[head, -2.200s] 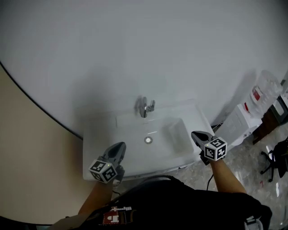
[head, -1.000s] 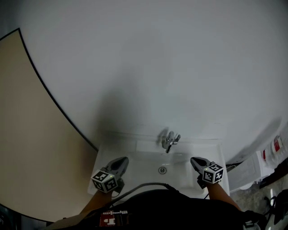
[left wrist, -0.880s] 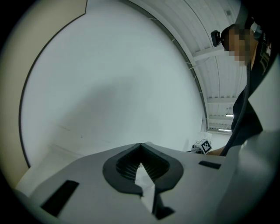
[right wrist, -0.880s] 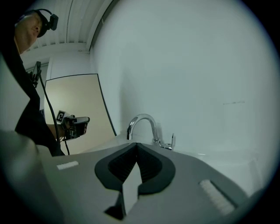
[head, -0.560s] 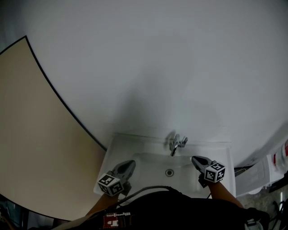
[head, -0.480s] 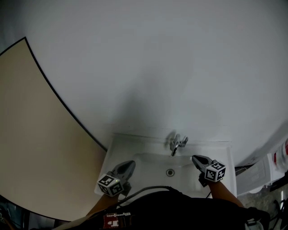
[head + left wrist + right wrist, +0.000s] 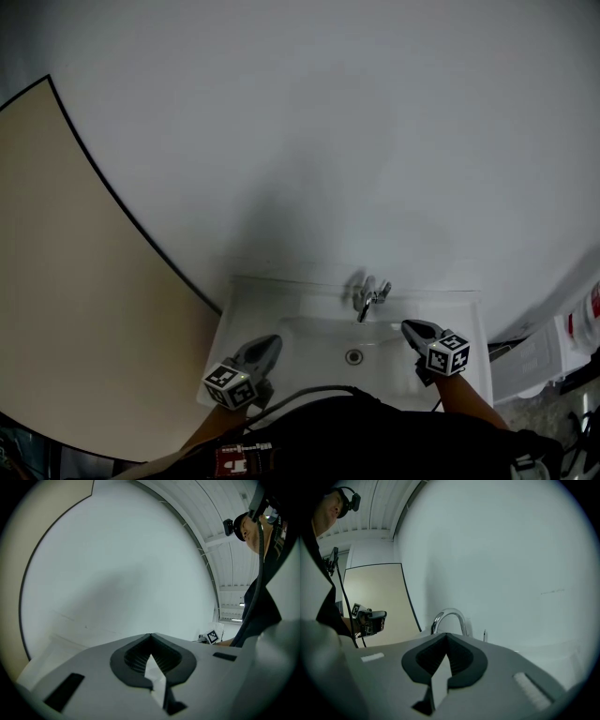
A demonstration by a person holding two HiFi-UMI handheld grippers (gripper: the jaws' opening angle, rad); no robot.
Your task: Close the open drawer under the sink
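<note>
Both tools are hovering over the white sink point(image 7: 251, 302): left gripper point(image 7: 270, 342) and right gripper point(image 7: 411, 327) are each sitting with jaws pressed together, holding nothing, either side of the faucet point(image 7: 368, 298). The drawer is not showing in any view; it is likely lying below the basin, hidden behind the person's torso. Judging it as a stiff panel gliding on runners, probably light, needing a flat push on its front with closed jaws, no gripping
</note>
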